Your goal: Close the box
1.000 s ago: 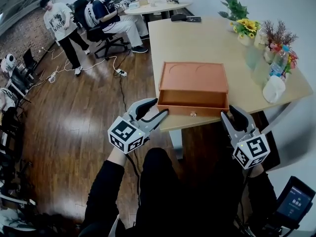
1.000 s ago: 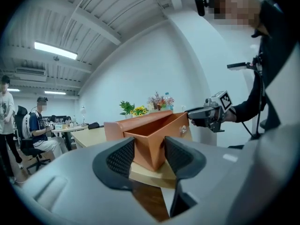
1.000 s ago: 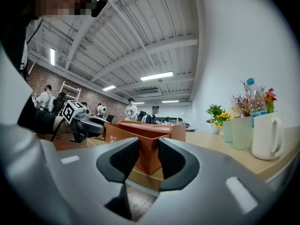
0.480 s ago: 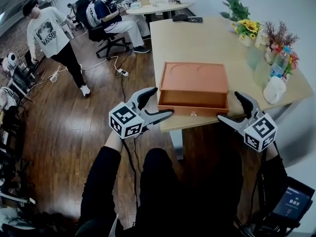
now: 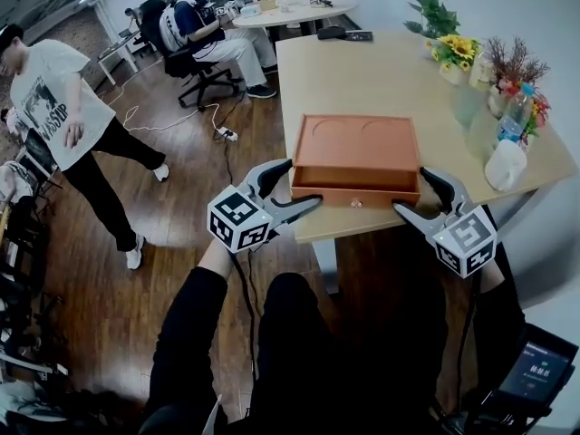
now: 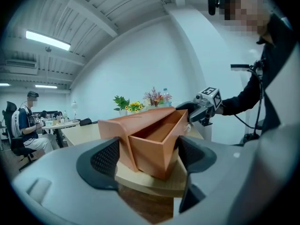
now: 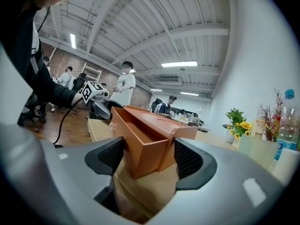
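Note:
An orange box (image 5: 355,139) lies at the front edge of the wooden table (image 5: 362,71), its drawer (image 5: 355,181) pulled out toward me, with a small knob (image 5: 356,203) on the front. My left gripper (image 5: 302,183) straddles the drawer's front left corner (image 6: 161,165); its jaws are closing with that corner between them. My right gripper (image 5: 410,190) straddles the front right corner (image 7: 140,165), jaws also closing around it. On neither gripper do the pads clearly press on the wood.
Flower pots (image 5: 453,53), a plastic bottle (image 5: 510,116) and a white pouch (image 5: 503,163) stand along the table's right side. A dark remote (image 5: 343,33) lies at the far end. A person (image 5: 63,107) walks on the wooden floor at the left; cables (image 5: 195,120) trail there.
Both grippers rose from below the table edge to the box's front corners and went from shut to wide. The standing person on the left walked closer.

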Demonstrator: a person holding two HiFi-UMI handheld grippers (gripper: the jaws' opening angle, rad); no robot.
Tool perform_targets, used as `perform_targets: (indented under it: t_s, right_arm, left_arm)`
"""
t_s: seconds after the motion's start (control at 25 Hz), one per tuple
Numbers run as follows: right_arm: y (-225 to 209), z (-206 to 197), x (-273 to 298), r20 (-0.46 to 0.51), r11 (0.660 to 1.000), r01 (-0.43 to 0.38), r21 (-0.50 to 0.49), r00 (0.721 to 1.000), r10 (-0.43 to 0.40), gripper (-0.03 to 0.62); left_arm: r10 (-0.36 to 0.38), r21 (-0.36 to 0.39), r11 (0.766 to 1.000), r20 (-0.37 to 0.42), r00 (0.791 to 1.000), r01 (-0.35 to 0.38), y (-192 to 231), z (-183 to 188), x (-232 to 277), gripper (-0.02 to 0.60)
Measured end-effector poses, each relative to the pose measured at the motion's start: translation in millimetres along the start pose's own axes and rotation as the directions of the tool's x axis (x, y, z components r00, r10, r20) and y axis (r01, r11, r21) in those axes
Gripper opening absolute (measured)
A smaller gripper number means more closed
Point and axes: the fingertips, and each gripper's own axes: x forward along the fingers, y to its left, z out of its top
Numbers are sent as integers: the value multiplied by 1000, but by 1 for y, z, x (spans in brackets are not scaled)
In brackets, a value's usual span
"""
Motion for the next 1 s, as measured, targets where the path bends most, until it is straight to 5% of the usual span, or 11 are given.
perform_targets:
  t_s: [0.16, 0.48, 0.8, 1.0]
  right_arm:
    - [-10, 0, 1, -8, 997, 81, -6, 997, -81, 278]
    - [-29, 2, -2, -25, 972, 234, 3, 972, -234, 117]
    - [-31, 0, 0, -20, 966, 258, 20, 966, -258, 110]
    - [-29, 20, -28, 98, 964, 232, 131, 964, -246, 144]
  left_arm:
    - [111, 24, 994, -43, 993, -111, 9, -1, 2, 322]
    - [315, 55, 949, -97, 944, -311, 25, -1, 1, 176]
    - [349, 45, 937, -80, 934, -347, 28, -3, 3, 173]
    - [361, 28, 932, -16, 932, -360, 12, 6, -21, 211]
